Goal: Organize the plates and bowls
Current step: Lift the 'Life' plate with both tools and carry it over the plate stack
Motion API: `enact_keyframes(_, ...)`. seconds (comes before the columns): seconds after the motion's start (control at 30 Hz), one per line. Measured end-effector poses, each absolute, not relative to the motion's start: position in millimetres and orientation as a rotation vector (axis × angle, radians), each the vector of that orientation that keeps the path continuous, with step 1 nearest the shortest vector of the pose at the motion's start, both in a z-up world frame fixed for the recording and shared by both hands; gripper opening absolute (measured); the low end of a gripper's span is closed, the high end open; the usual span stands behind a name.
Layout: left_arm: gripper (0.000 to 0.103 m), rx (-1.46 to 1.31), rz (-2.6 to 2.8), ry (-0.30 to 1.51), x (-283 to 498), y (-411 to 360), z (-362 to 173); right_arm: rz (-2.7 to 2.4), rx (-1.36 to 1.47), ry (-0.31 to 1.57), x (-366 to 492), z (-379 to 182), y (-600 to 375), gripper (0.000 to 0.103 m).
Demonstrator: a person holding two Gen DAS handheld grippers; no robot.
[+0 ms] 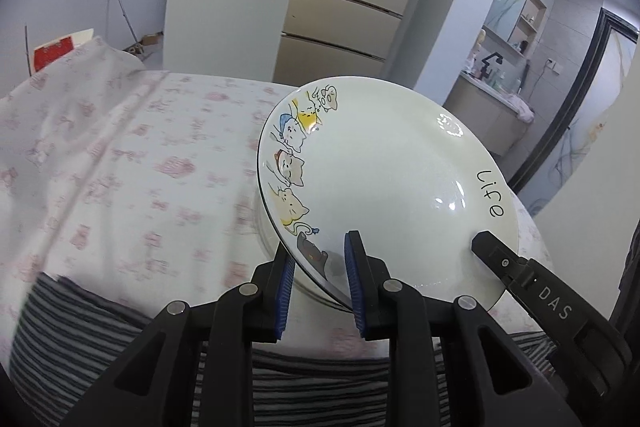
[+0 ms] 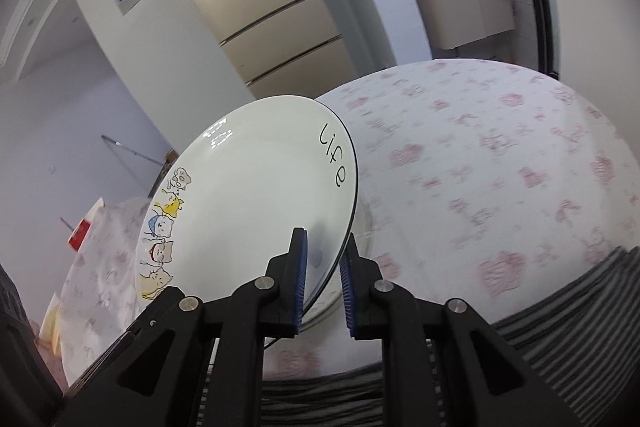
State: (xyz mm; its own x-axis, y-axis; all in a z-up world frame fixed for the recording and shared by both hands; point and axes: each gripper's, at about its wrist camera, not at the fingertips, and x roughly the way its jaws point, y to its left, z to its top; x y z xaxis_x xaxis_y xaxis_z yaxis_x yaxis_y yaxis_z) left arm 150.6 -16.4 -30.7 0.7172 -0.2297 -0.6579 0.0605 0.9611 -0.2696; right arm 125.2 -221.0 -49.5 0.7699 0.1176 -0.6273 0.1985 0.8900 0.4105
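Note:
A white plate (image 1: 384, 163) with cartoon cats and the word "Life" is held tilted above the table; it also shows in the right wrist view (image 2: 256, 195). My left gripper (image 1: 318, 269) is shut on its near-left rim by the cats. My right gripper (image 2: 323, 269) is shut on its rim below "Life"; its finger shows in the left wrist view (image 1: 496, 251). Under the plate sits another white dish (image 1: 266, 231) on the table, mostly hidden; its rim shows in the right wrist view (image 2: 362, 231).
The table wears a white cloth with pink flowers (image 1: 140, 163) over a grey striped cloth (image 1: 80, 311). A beige fridge (image 1: 344, 7) and a bathroom doorway (image 1: 560, 87) stand behind. A cloth-covered chair back (image 1: 80, 59) rises at far left.

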Motion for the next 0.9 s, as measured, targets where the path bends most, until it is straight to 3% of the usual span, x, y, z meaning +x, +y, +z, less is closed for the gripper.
enact_keyframes(0.9, 0.028, -0.223, -0.142, 0.881, 176, -5, -80, -0.077, 0.479, 0.811, 142, -90, -200, 0.016)
